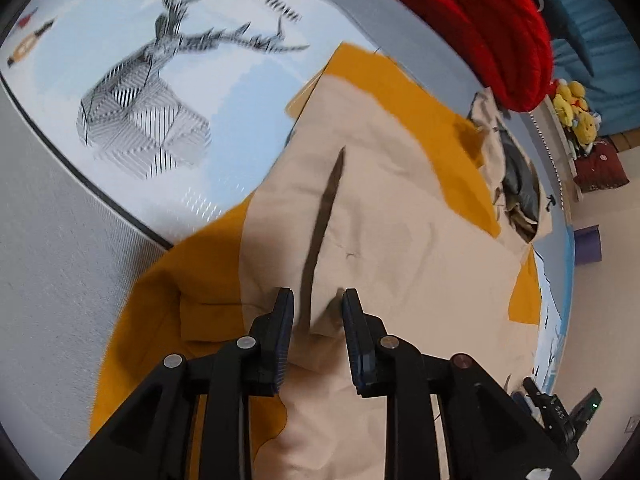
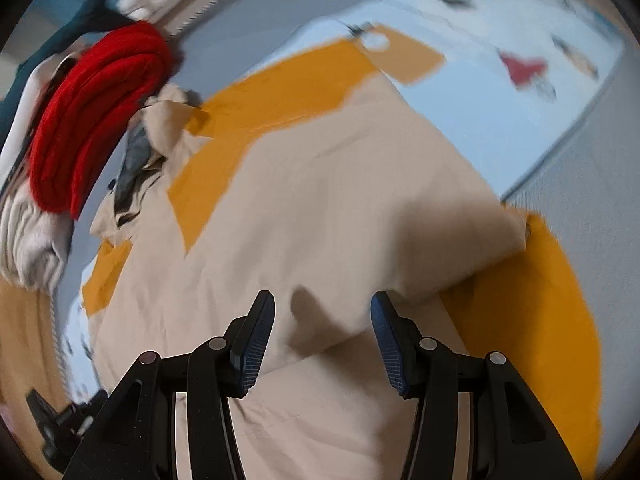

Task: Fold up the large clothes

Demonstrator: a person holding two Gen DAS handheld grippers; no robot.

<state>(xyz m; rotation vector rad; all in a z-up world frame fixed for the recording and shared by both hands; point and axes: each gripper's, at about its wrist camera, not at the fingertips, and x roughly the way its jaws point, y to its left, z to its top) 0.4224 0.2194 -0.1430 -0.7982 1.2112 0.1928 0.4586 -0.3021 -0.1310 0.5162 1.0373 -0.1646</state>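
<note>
A large beige and mustard-yellow garment [image 1: 392,216] lies spread on a light blue printed bed sheet [image 1: 224,120]. It also shows in the right wrist view [image 2: 320,208], with a beige panel folded over the yellow parts. My left gripper [image 1: 318,308] is low over the beige cloth, jaws apart, with a raised fold of cloth between the pads; the pads do not press it. My right gripper [image 2: 322,312] is open above the beige cloth, holding nothing.
A folded red knit [image 1: 472,20] lies on a pile of other clothes at the far edge, also in the right wrist view [image 2: 92,120]. Yellow plush toys [image 1: 576,108] sit on a shelf beyond. A grey bed border [image 1: 48,240] runs at the left.
</note>
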